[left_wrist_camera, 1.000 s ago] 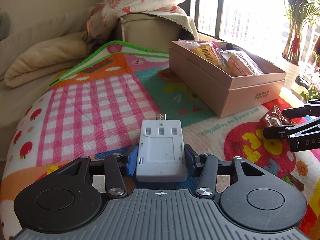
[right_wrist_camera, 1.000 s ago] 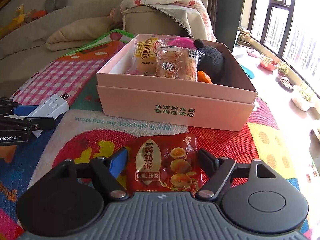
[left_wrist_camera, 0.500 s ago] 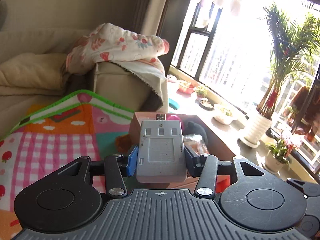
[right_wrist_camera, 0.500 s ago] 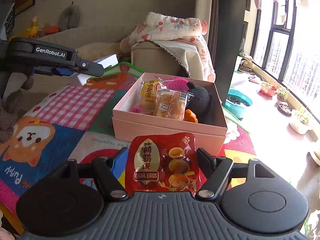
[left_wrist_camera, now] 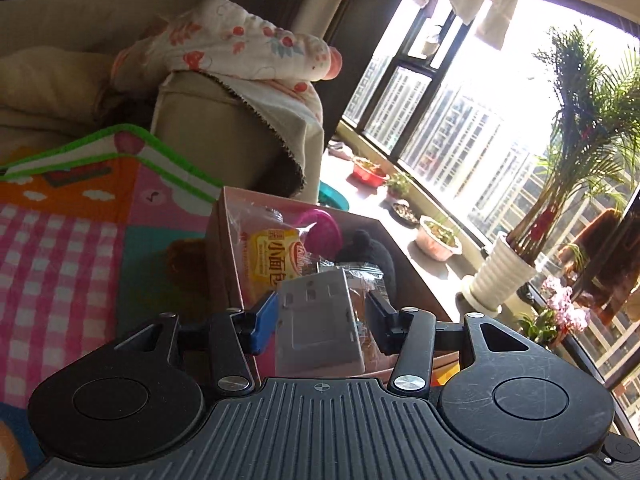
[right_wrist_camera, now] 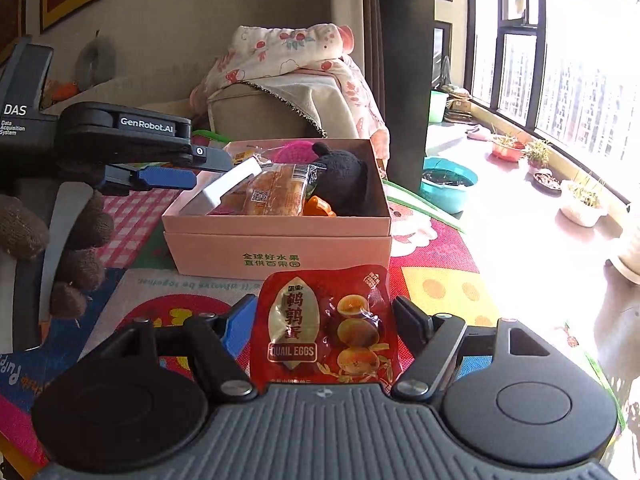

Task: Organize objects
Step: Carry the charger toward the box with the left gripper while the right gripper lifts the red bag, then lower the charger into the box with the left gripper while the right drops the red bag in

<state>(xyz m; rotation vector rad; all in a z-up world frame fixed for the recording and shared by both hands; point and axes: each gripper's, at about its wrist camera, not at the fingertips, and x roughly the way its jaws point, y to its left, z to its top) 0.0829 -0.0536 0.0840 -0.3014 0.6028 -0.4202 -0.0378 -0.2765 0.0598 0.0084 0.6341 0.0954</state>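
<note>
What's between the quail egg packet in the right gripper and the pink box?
Only a bare strip of the play mat, as the right wrist view shows. The quail egg packet sits just short of the pink box.

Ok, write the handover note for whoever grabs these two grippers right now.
Left gripper: shut on the white adapter, held over the left end of the pink box, not yet released.
Right gripper: shut on the red quail egg pack, in front of the box above the mat.
Already in the box: bread packs, a black plush, a pink item and an orange one.
Left to do: drop the adapter in, then the egg pack.
</note>
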